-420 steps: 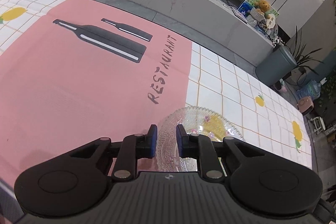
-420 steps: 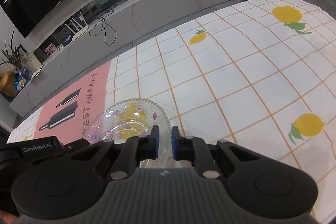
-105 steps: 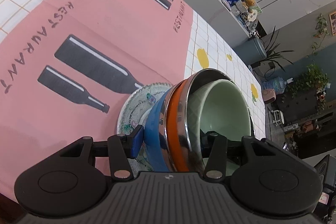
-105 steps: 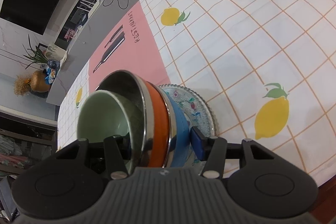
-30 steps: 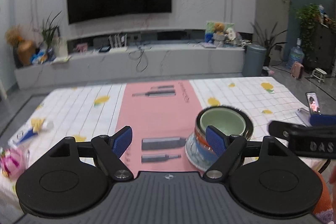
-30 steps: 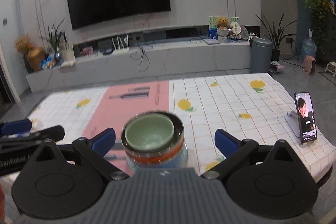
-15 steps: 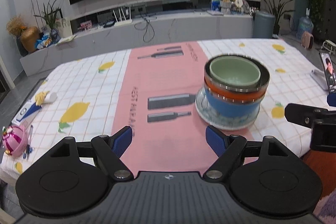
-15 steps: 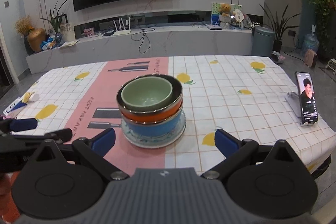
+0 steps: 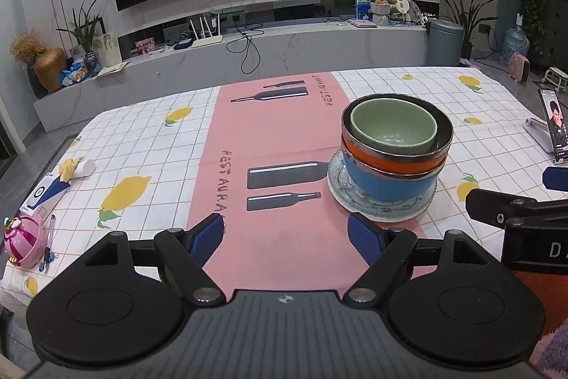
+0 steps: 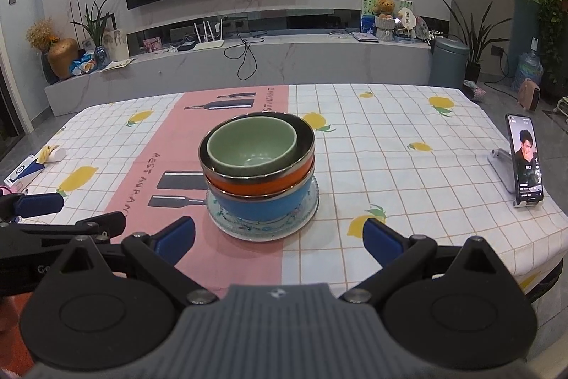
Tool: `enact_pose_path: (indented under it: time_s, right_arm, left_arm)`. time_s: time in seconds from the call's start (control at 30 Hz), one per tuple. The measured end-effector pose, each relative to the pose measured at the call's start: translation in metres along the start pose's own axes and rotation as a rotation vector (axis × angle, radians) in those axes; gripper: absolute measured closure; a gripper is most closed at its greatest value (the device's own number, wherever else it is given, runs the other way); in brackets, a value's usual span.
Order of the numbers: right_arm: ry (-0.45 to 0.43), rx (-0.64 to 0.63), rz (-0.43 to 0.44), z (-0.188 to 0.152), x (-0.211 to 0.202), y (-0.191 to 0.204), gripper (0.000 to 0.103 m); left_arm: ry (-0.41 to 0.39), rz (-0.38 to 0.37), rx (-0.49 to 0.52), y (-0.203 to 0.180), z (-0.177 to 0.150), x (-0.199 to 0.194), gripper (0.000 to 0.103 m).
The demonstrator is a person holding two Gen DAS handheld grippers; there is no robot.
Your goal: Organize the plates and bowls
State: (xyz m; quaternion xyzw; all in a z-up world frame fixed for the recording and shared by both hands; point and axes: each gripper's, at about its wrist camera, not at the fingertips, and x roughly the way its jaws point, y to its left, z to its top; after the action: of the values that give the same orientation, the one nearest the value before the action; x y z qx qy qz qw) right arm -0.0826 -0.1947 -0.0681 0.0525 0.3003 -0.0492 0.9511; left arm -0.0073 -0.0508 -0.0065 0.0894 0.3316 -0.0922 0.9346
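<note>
Change: you have drawn both tools back from the bowl stack since half a second ago; the stack now sits slightly farther ahead in both wrist views.
Left tool: your jaws stand wide apart, holding nothing, above the pink runner.
Right tool: wide apart as well, empty, facing the stack.
Stack: green bowl nested in the orange steel-rimmed bowl, that one in the blue bowl, all upright on the patterned glass plate.
Position: plate straddles the runner's edge on the desk.
Phone: propped on a stand, well apart at right.
</note>
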Motion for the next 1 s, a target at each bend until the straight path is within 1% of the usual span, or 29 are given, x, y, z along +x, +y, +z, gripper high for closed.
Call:
enact_pose_path:
  time_s: [1.0]
  right_arm:
    - [0.015, -0.020, 0.011, -0.0009, 0.0081, 0.0023, 0.004]
  left_arm:
    - [-0.005, 0.004, -0.006, 0.0027, 0.0007, -0.0007, 0.010]
